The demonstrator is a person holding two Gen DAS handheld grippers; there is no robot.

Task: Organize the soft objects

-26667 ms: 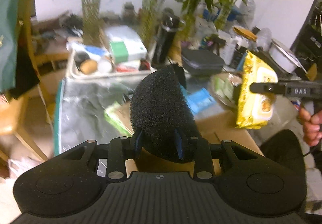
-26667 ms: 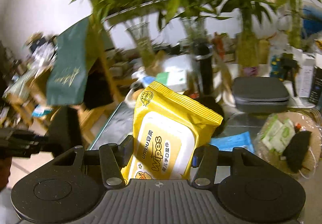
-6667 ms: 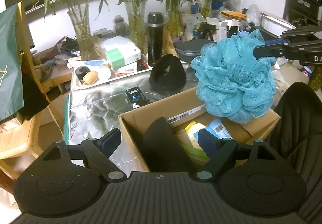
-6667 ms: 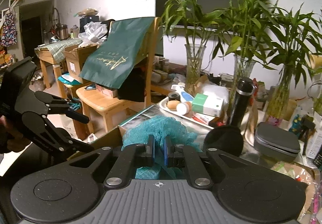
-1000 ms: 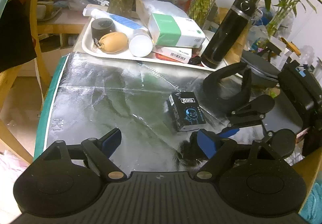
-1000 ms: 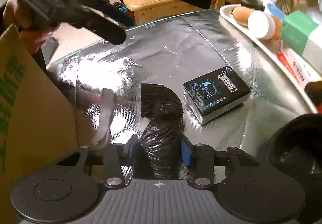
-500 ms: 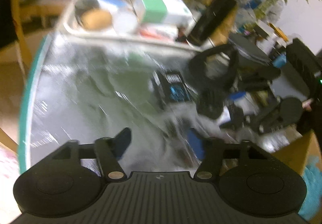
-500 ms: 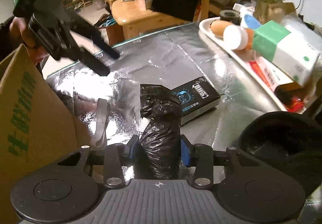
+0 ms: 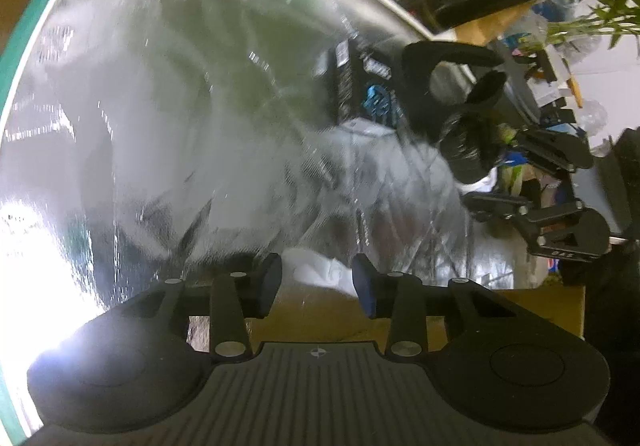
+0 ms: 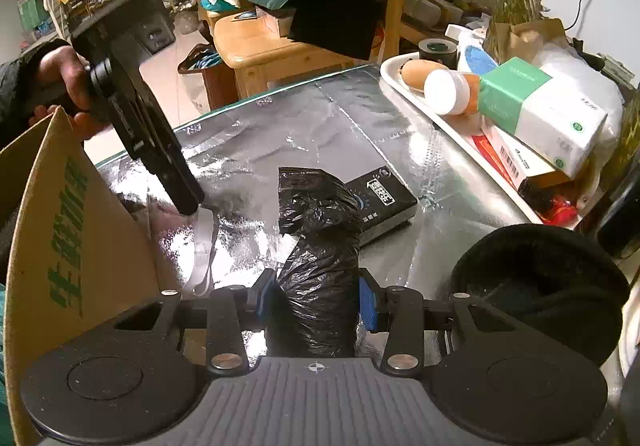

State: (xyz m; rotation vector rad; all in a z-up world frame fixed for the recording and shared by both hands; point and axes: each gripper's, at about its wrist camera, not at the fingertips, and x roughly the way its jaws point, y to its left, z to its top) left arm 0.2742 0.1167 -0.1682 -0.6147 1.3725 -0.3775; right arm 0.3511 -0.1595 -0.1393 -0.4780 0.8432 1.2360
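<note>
My right gripper (image 10: 316, 304) is shut on a crumpled black plastic bag bundle (image 10: 316, 246), held just above the silver table cover (image 10: 320, 117). In the left wrist view the same bundle (image 9: 468, 153) hangs in the right gripper (image 9: 494, 169) at the right. My left gripper (image 9: 316, 282) points steeply down at the table. Its jaws are closing around a white cloth strip (image 9: 320, 270), and the pads are not clearly pressing on it. From the right wrist, the left gripper (image 10: 188, 205) touches down on that strip (image 10: 204, 246) beside the cardboard box flap (image 10: 60, 226).
A small black box (image 10: 380, 201) lies just behind the bundle. A black padded ring (image 10: 536, 286) sits at the right. A white tray (image 10: 392, 77) with bottles and cartons lines the far edge. A wooden chair (image 10: 272, 45) stands beyond the table. A hand (image 10: 68, 81) holds the left gripper.
My left gripper has dropped and tilted down to the table, and its jaws have narrowed around the white strip. The right gripper has lifted the black bundle a little.
</note>
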